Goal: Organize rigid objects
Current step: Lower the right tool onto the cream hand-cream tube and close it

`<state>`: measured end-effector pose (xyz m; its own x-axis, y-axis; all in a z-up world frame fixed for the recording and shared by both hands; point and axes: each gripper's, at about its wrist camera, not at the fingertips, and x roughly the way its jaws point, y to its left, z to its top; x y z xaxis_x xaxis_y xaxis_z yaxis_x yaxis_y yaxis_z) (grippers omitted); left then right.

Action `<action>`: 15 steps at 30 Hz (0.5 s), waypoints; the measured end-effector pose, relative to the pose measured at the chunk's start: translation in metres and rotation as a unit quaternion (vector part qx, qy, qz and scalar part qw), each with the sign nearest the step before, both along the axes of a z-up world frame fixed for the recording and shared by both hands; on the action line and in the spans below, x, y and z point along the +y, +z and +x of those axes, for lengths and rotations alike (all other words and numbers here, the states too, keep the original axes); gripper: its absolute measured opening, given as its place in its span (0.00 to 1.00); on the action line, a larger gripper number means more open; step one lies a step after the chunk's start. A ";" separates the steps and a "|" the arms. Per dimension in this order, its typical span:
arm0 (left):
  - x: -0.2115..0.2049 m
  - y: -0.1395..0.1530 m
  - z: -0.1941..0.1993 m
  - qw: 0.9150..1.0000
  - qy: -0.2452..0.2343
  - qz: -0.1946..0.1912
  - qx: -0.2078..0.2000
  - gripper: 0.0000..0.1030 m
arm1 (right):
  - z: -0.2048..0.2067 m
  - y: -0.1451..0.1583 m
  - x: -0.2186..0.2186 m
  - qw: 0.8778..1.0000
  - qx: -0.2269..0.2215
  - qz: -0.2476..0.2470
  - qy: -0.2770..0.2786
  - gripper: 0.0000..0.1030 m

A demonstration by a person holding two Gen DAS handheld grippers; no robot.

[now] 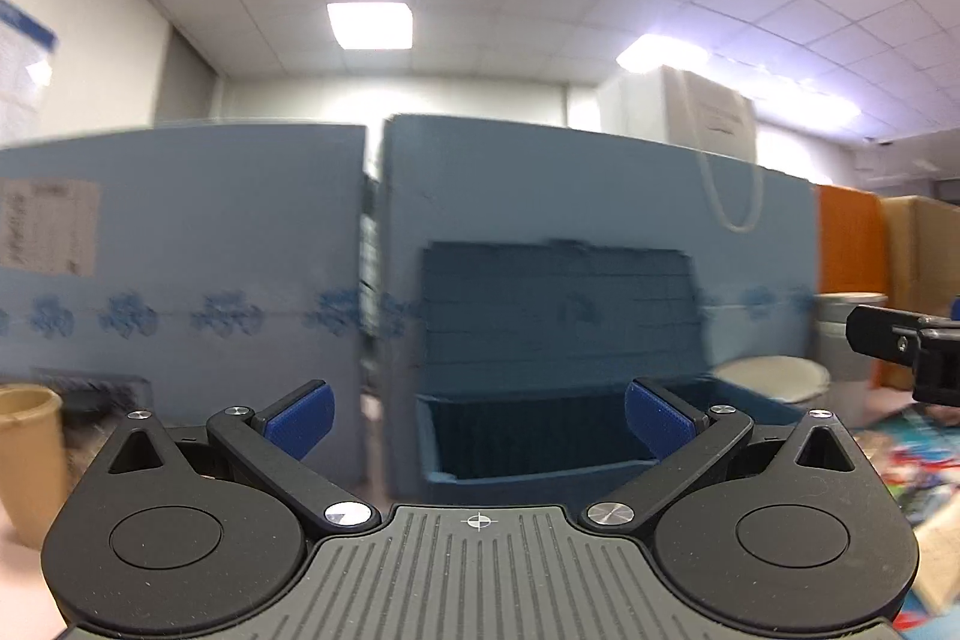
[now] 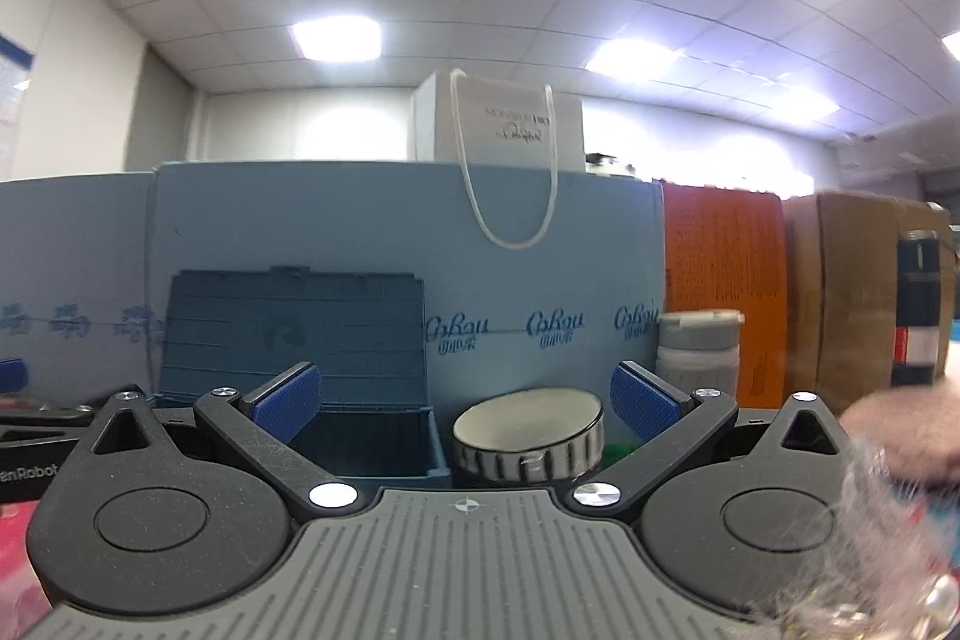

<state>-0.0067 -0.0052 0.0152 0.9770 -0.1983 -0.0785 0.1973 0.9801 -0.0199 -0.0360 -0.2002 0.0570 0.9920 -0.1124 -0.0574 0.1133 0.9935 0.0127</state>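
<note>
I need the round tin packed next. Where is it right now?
In the right wrist view the round tin stands just ahead of the open right claw, right of the open blue box and left of the grey jar.

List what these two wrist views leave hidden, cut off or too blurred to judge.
- Blue storage box floor: both views, hidden by its front wall and the left gripper or right gripper.
- Round tin base: right wrist view, behind the gripper body.
- Paper cup: left wrist view, cut by the left edge.
- Dark bottle label: right wrist view, blurred.
- Tabletop items at lower right: both views, motion-blurred.
</note>
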 end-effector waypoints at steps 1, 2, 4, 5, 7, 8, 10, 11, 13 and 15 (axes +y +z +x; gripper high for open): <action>-0.001 0.003 -0.002 1.000 -0.016 -0.007 0.008 1.00 | -0.005 0.003 -0.005 1.000 0.002 -0.009 0.005 1.00; -0.002 0.006 -0.004 0.999 -0.029 -0.015 0.015 1.00 | -0.010 0.006 -0.011 1.000 0.009 -0.022 0.011 1.00; -0.007 0.014 -0.005 0.998 -0.051 -0.026 0.036 1.00 | -0.018 0.011 -0.023 0.999 0.024 -0.044 0.018 1.00; -0.011 0.017 -0.006 0.996 -0.063 -0.030 0.049 1.00 | -0.021 0.012 -0.028 0.998 0.034 -0.057 0.020 1.00; -0.019 0.023 -0.003 0.991 -0.091 -0.038 0.086 1.00 | -0.029 0.012 -0.038 0.994 0.053 -0.088 0.034 1.00; -0.023 0.025 -0.001 0.989 -0.103 -0.039 0.104 1.00 | -0.032 0.011 -0.042 0.991 0.064 -0.108 0.043 1.00; -0.030 0.030 0.002 0.983 -0.124 -0.040 0.132 1.00 | -0.039 0.007 -0.046 0.980 0.092 -0.165 0.067 1.00; -0.033 0.032 0.003 0.980 -0.131 -0.040 0.144 1.00 | -0.042 0.002 -0.047 0.971 0.110 -0.197 0.078 1.00; -0.037 0.039 0.006 0.976 -0.142 -0.041 0.162 1.00 | -0.046 -0.008 -0.049 0.950 0.152 -0.254 0.099 1.00; -0.039 0.046 0.008 0.973 -0.149 -0.049 0.170 1.00 | -0.048 -0.021 -0.049 0.926 0.194 -0.303 0.116 1.00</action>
<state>0.0018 -0.0445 0.0608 0.7961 -0.4909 -0.3540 0.4372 0.8709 -0.2243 -0.0844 -0.2496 0.0362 0.9114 -0.0267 -0.4106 -0.2250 0.8032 -0.5516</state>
